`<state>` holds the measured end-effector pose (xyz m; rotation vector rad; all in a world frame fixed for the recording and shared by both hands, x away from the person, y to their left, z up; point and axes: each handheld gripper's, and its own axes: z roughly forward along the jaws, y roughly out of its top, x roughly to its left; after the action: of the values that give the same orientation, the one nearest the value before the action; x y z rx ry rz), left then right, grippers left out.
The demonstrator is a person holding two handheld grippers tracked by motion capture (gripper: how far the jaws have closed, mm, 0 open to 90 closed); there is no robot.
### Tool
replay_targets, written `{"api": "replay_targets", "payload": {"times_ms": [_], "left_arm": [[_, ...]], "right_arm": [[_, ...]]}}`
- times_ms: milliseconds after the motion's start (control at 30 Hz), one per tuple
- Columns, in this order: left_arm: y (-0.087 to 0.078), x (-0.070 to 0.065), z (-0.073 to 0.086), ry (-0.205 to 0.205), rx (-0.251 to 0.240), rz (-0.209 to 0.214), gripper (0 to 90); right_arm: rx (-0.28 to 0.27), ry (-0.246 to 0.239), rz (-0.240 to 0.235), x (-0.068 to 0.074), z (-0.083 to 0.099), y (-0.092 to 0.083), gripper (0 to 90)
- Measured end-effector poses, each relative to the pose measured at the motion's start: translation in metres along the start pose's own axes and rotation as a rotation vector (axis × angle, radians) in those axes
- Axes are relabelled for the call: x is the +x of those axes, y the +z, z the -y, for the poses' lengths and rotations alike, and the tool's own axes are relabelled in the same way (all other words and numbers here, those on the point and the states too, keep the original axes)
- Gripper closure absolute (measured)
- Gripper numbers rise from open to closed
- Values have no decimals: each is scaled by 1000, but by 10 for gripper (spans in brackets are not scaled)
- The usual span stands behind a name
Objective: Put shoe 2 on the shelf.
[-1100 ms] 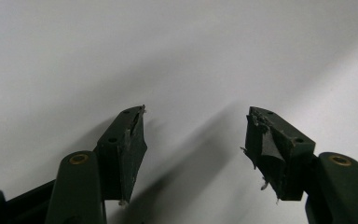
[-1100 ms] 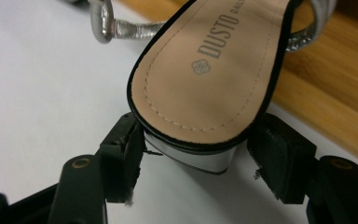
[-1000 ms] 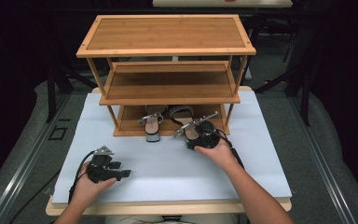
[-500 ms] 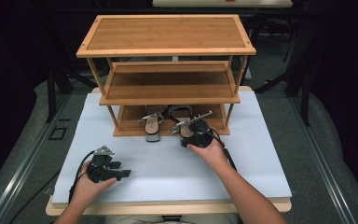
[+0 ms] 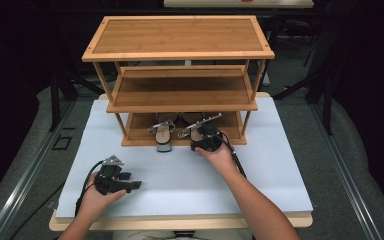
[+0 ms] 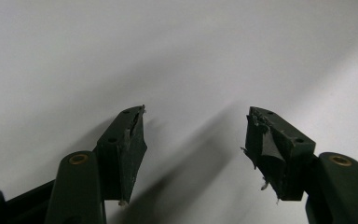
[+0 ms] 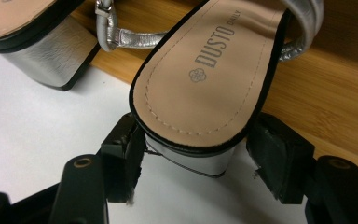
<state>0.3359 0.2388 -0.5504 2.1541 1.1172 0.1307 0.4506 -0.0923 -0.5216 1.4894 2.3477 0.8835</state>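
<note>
Sandal [image 7: 205, 74] with a tan insole printed "DUSTO DAILY", black edging, a silver strap and a silver block heel lies on the bottom shelf of the bamboo shoe rack [image 5: 180, 40], its heel overhanging the white tabletop [image 5: 180, 175]. The right hand-held gripper [image 7: 196, 154] has its jaws on either side of that heel; the left pad touches it, the right stands just clear. A matching sandal [image 5: 162, 131] lies at its nine o'clock. The left hand-held gripper [image 6: 193, 140] rests at seven o'clock, jaws apart.
</note>
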Motion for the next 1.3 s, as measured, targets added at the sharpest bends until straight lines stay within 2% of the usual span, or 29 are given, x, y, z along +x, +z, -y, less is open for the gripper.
{"api": "replay_targets", "payload": {"times_ms": [33,67,100,167,333,400,433,467,500,533,567,667,767,833,867,900,933,1000,1033,1133,1233,1300], "left_arm": [[0,0,0,1,-1,0,373],[0,0,0,1,0,0,373],[1,0,-1,5,-1,-2,373],[1,-1,-1,6,-1,-3,373],[2,0,-2,3,-2,0,373],[3,1,-3,4,-2,-4,375],[4,1,-5,9,0,-7,375],[5,1,-6,9,-1,-10,375],[7,2,-11,18,8,-18,379],[7,2,-11,18,8,-18,389],[9,3,-15,24,14,-34,395],[10,6,-20,16,9,-32,469],[10,9,-29,-4,-26,-42,491],[11,13,-40,-13,-34,-61,563],[11,13,-40,-13,-34,-61,592],[13,17,-48,-28,-43,-62,623],[13,17,-48,-28,-43,-62,649],[17,21,-56,-37,-53,-80,683],[22,25,-65,-59,-59,-72,729],[29,27,-74,-67,-56,-90,770],[40,28,-89,-71,-56,-108,793],[46,26,-95,-63,-50,-111,800]], "right_arm": [[11,7,2,1,-1,1,368],[149,-19,15,0,-6,-6,362],[-3,-2,1,-1,-2,4,361],[5,8,-4,-1,-2,3,361],[13,-10,-15,-2,1,2,362],[-6,-14,-19,-2,3,0,369],[-7,-9,-23,-2,4,-2,370],[-6,-23,-42,-3,7,-7,370],[-7,-29,-40,-2,8,-10,371],[-7,-29,-40,-2,8,-10,371],[-9,-47,-31,-2,11,-18,377],[-11,-66,-23,-2,14,-23,393],[-8,-64,-19,-4,21,-25,429],[-6,-59,-11,-7,28,-24,510],[-6,-59,-11,-7,28,-24,510],[-12,-51,2,-11,31,-24,600],[-12,-51,2,-11,31,-24,600],[-12,-31,-2,-14,32,-25,662],[-5,-24,-13,-15,32,-24,686],[-6,-25,-14,-15,31,-22,701],[-21,-19,10,-15,27,-19,730],[-19,-12,-4,-14,25,-18,741]]}}
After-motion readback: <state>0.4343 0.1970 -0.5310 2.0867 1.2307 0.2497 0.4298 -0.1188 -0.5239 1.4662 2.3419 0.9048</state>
